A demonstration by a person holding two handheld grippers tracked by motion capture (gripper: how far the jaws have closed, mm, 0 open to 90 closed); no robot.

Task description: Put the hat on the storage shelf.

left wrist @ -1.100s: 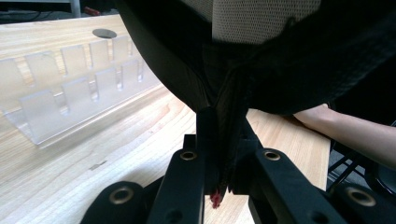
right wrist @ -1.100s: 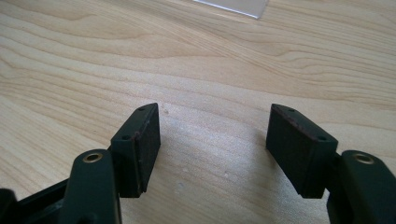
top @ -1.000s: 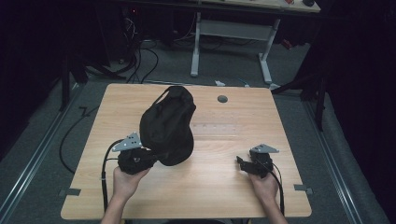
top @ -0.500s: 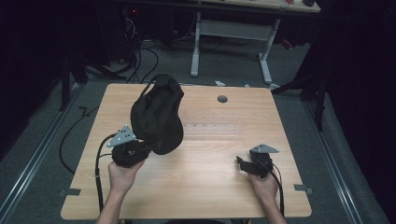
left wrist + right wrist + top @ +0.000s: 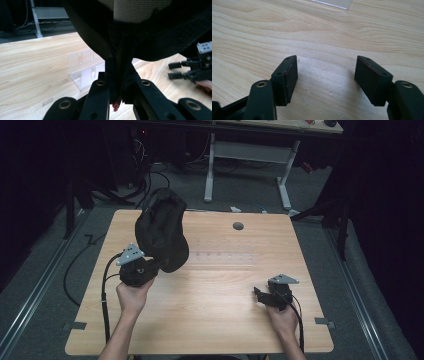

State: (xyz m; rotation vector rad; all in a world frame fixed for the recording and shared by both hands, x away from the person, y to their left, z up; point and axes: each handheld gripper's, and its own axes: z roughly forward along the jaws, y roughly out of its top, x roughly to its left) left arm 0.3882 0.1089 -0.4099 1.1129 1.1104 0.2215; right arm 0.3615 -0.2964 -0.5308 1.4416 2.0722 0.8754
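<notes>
A black fabric bag (image 5: 162, 230) with pale mesh lining (image 5: 135, 10) hangs in the air over the left half of the wooden table (image 5: 215, 320). My left gripper (image 5: 159, 265) is shut on a seam at the bag's lower edge, and in the left gripper view the gripper (image 5: 117, 75) pinches a folded black strip. My right gripper (image 5: 258, 295) rests low over the table at the front right. It stands open (image 5: 325, 77) with only bare wood between its pads. It also appears at the edge of the left gripper view (image 5: 175, 70).
A clear acrylic stand (image 5: 83, 67) sits on the table's middle, faint from above (image 5: 225, 257). A round cable hole (image 5: 238, 226) lies near the far edge. Beyond the table stand a white desk frame (image 5: 250, 155) and floor cables.
My left hand has carried the bag leftward and a little up, and the bag has swung toward the far left. The right hand has stayed put.
</notes>
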